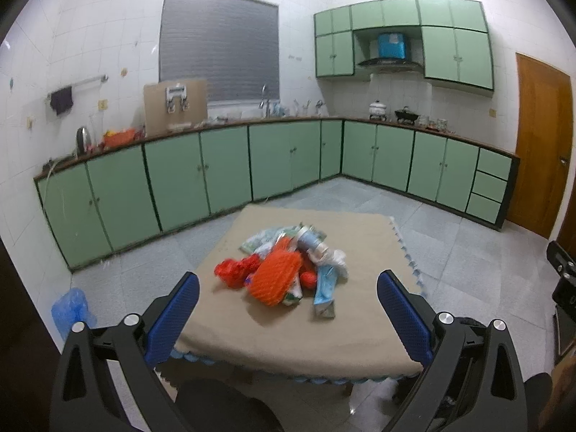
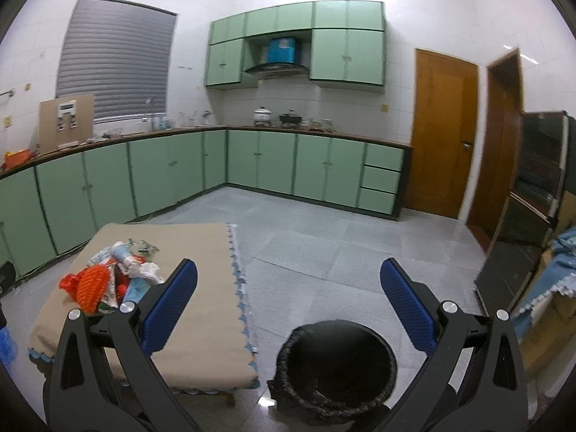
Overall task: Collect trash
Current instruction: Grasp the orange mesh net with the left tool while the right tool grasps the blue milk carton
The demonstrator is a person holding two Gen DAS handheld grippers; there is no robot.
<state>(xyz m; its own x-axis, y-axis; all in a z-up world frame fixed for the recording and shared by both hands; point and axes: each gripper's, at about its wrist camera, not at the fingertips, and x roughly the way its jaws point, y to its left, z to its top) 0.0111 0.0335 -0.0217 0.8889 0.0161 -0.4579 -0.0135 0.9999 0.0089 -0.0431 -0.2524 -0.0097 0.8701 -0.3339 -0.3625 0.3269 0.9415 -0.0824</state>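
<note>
A heap of trash (image 1: 288, 270) lies in the middle of a low table with a beige cloth (image 1: 363, 259): an orange foam net (image 1: 275, 280), red plastic wrap (image 1: 234, 270), a blue pouch (image 1: 324, 284) and white crumpled plastic. My left gripper (image 1: 288, 280) is open, held above the near side of the table, with the heap showing between its blue fingers. My right gripper (image 2: 288, 273) is open and empty, right of the table over the floor. The trash heap (image 2: 111, 273) shows at its left. Below it stands a bin with a black liner (image 2: 334, 363).
Green cabinets (image 1: 223, 165) run along the far walls under a cluttered counter. A blue plastic bag (image 1: 70, 309) lies on the floor left of the table. Wooden doors (image 2: 442, 133) and a dark cabinet (image 2: 532, 187) stand at the right. Grey tiled floor (image 2: 324, 244) surrounds the table (image 2: 201, 309).
</note>
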